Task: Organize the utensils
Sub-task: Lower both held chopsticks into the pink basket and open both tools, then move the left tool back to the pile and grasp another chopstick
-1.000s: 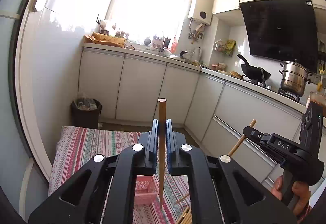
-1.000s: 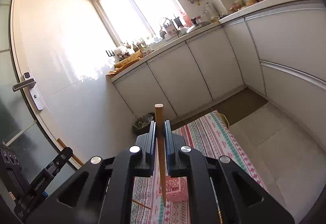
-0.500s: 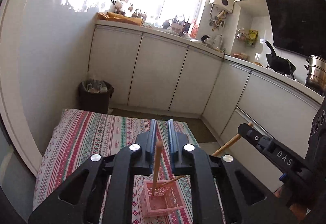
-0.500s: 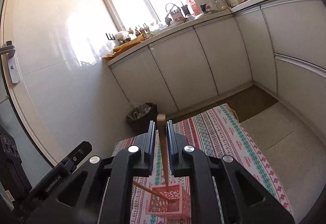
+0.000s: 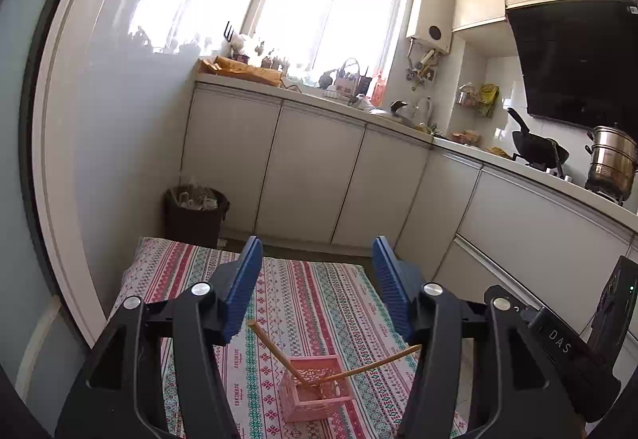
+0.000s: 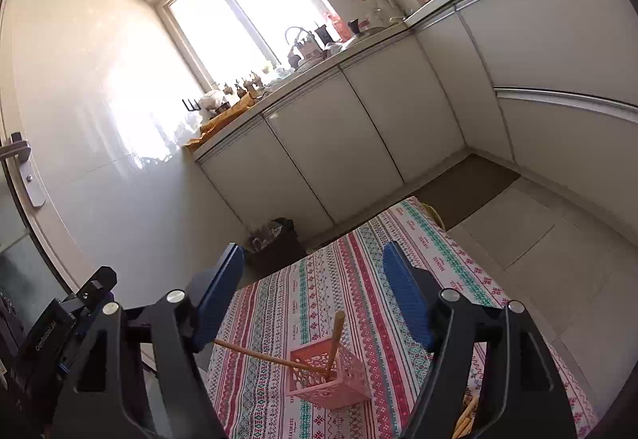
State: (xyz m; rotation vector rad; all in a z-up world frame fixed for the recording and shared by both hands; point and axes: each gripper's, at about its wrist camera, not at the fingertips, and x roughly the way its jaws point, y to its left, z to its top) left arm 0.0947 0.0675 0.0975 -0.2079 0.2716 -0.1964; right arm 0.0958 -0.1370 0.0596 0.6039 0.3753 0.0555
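Observation:
A pink lattice basket stands on the striped tablecloth. Two wooden chopsticks rest in it: one chopstick leans left, the other chopstick leans right. My left gripper hangs above the basket, its jaws opening, with nothing between the blue pads. In the right wrist view the same basket holds one chopstick nearly upright and one chopstick slanting left. My right gripper is also above it, jaws opening and empty.
More wooden chopsticks lie on the cloth at the lower right. A dark waste bin stands beyond the table's far edge, in front of white cabinets. The other gripper's black body is close on the right.
Each gripper held a chopstick upright, sank towards the pink basket and spread its jaws. Both chopsticks now lean loose in the basket.

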